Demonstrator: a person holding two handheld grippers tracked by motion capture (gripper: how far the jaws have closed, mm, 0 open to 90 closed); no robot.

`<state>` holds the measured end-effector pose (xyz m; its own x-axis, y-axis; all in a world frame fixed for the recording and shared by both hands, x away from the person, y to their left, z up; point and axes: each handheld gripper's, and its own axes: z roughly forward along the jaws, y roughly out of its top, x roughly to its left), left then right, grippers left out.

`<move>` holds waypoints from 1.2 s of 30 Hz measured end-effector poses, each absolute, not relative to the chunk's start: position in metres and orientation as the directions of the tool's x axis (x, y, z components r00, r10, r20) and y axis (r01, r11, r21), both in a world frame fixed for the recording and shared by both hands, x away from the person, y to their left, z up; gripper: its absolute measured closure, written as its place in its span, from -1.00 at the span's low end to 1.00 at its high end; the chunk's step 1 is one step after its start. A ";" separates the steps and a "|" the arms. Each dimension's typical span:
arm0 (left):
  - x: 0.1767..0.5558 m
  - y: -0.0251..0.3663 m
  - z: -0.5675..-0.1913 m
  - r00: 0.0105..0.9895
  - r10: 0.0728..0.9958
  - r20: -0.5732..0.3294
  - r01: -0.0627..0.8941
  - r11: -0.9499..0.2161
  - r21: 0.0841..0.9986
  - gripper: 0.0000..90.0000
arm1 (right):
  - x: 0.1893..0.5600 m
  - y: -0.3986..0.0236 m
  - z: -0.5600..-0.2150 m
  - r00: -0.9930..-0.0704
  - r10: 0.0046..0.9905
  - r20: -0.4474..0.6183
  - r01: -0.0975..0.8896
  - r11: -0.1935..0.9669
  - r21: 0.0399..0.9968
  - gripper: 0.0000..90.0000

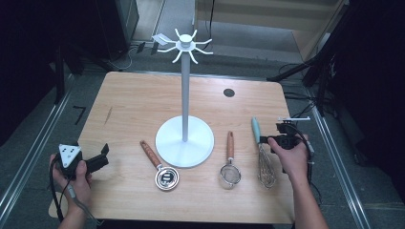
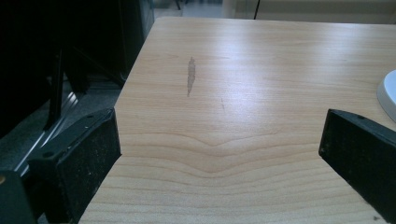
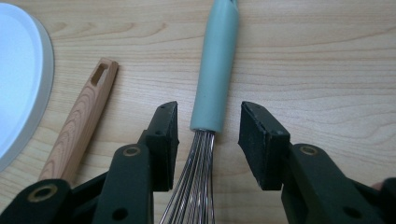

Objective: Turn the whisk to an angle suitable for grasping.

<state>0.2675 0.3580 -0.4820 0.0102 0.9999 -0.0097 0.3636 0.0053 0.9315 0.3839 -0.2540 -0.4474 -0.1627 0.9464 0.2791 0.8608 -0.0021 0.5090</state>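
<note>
A whisk [image 1: 260, 148] with a pale teal handle and steel wires lies on the wooden table [image 1: 133, 105] at the right, handle pointing away from me. My right gripper [image 1: 265, 139] reaches it from the right side. In the right gripper view the gripper [image 3: 208, 123] is open, its jaws standing on either side of the whisk [image 3: 215, 70] where handle meets wires, a gap on each side. My left gripper [image 1: 101, 157] rests at the table's front left corner. Seen in its own view, the left gripper [image 2: 219, 140] stands open with bare table between the jaws.
A white hook stand [image 1: 185, 138] with a round base rises at the table's middle. A wooden-handled strainer [image 1: 230, 167] lies just left of the whisk, and a wooden-handled metal cup [image 1: 160, 169] lies left of the base. A dark disc [image 1: 229, 92] sits at the back.
</note>
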 end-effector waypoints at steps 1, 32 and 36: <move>0.267 0.358 -0.482 0.010 1.000 -0.010 0.364 0.005 0.932 -1.00 | 0.384 -0.254 -0.447 -0.163 0.946 0.279 0.861 -0.002 0.509 0.32; 0.267 0.362 -0.482 0.034 0.997 -0.062 0.359 0.046 0.932 -1.00 | 0.425 -0.237 -0.472 -0.081 0.948 0.308 0.952 -0.018 0.307 0.35; 0.267 0.362 -0.482 0.032 0.998 -0.062 0.359 0.046 0.932 -1.00 | 0.426 -0.235 -0.473 -0.088 0.947 0.310 0.950 -0.013 0.311 0.35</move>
<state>0.2669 0.3624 -0.4822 0.0320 0.9976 -0.0620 0.3586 0.0465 0.9323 0.4261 -0.2349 -0.4726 -0.0885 0.9466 0.3100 0.9504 -0.0129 0.3106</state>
